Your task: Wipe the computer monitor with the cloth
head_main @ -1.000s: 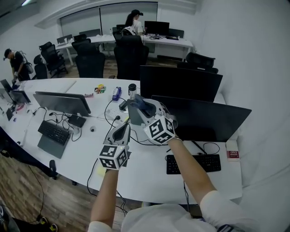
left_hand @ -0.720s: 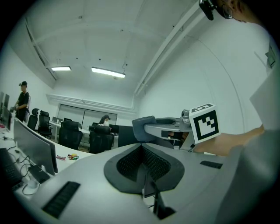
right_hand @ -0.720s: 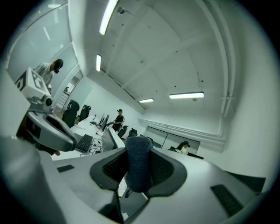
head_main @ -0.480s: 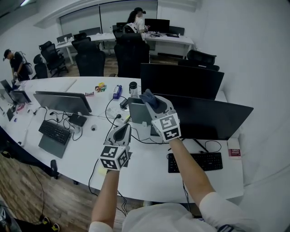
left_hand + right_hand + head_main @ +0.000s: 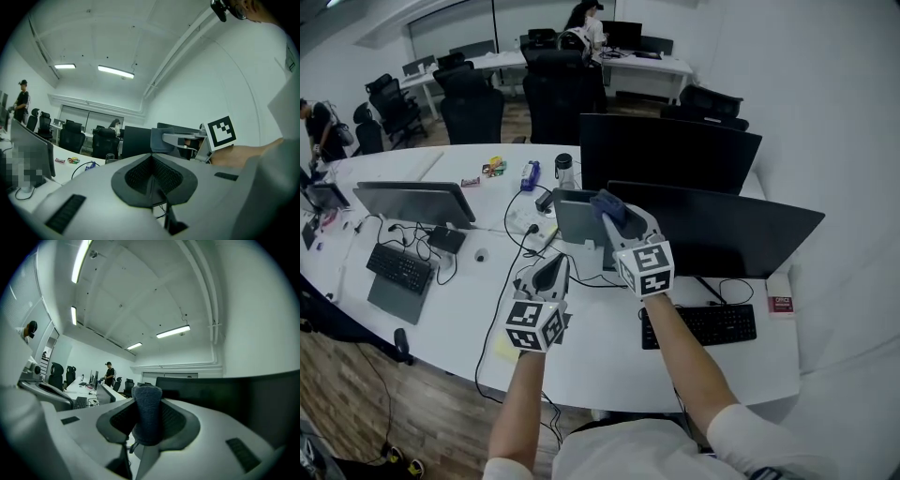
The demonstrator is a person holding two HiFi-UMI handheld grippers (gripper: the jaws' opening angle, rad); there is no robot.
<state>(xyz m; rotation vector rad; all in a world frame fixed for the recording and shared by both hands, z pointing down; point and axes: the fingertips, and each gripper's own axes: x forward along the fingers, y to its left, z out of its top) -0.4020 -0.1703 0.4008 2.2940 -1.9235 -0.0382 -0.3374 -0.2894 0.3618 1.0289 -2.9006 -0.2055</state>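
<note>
My right gripper (image 5: 611,212) is shut on a dark blue cloth (image 5: 607,205), which bulges up between the jaws as a grey-blue wad (image 5: 146,414). It hovers at the top left corner of the near black computer monitor (image 5: 731,234), just in front of its dark screen (image 5: 262,404). My left gripper (image 5: 549,273) is shut with nothing in it, held lower over the white desk (image 5: 591,352). From the left gripper view the right gripper (image 5: 180,139) shows with the cloth (image 5: 158,140) at its tip.
A second black monitor (image 5: 667,150) stands behind the near one. A keyboard (image 5: 701,324) lies under it, a red box (image 5: 782,305) at the right. Cables, a bottle (image 5: 563,172) and another monitor (image 5: 414,202) with keyboard (image 5: 397,268) sit left. Office chairs and people are beyond.
The right gripper with the cloth has risen and shifted right, from over the desk's cables up to the near monitor's top left corner. The left gripper has stayed put.
</note>
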